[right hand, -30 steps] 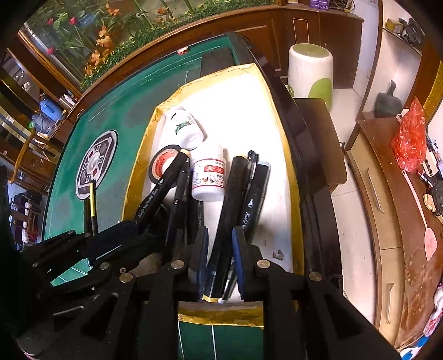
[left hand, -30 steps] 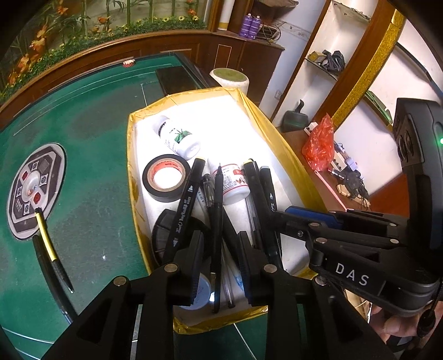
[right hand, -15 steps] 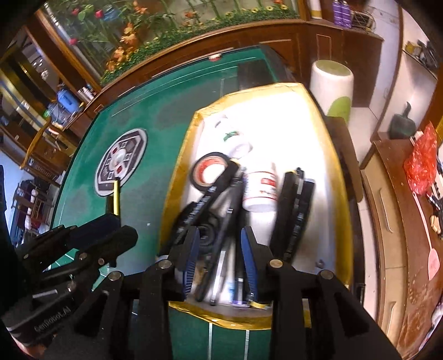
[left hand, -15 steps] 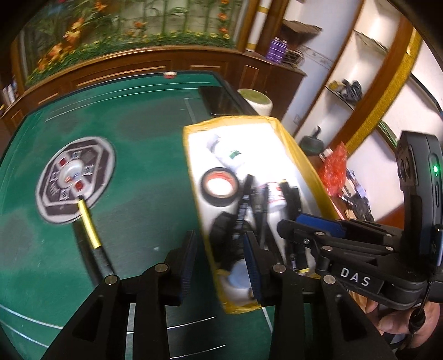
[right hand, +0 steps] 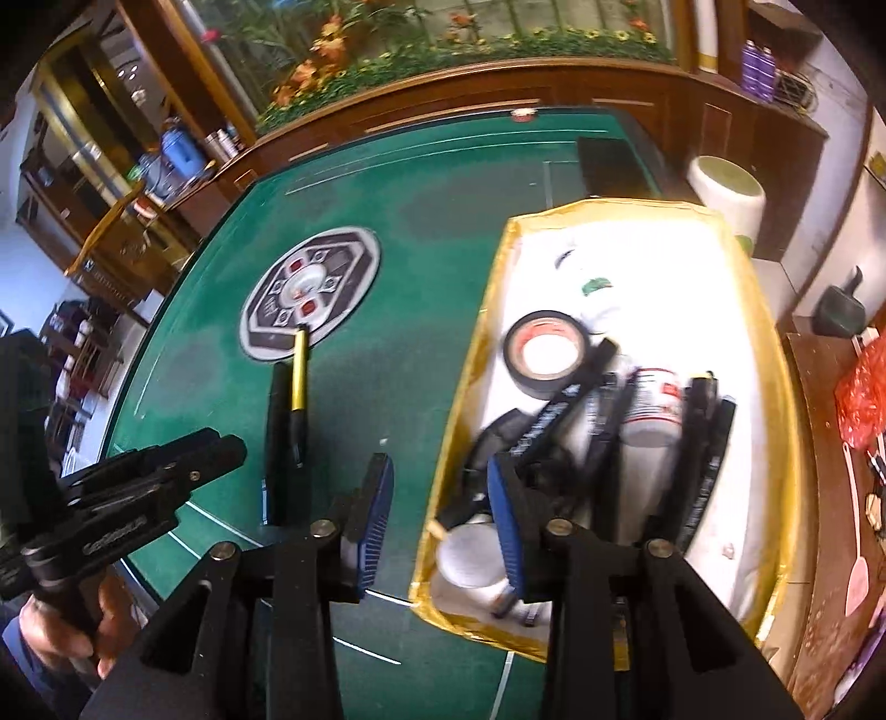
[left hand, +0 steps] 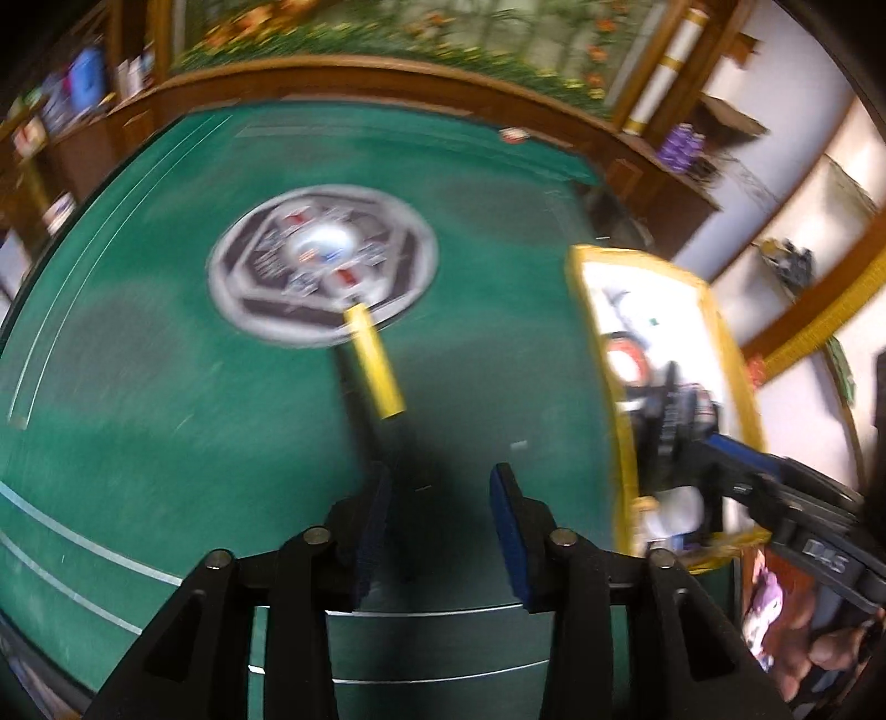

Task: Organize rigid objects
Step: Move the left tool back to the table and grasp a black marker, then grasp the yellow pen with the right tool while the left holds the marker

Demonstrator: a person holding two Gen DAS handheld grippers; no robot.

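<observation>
- I'm holding my left gripper (left hand: 440, 498) with jaws apart and empty over the green table (left hand: 166, 399); the yellow-capped pen (left hand: 372, 363) is lying blurred ahead.
- My right gripper (right hand: 440, 498), jaws spread, is straddling the tray (right hand: 470, 365) rim, hiding the pens' lower ends; the tape roll (right hand: 545, 354) is sitting inside.

A home games room: a green felt bench (right hand: 421, 232) with a dice dial (right hand: 310, 293), wood cabinets (right hand: 736, 127) at one o'clock, flowers (right hand: 332, 27) at twelve.
</observation>
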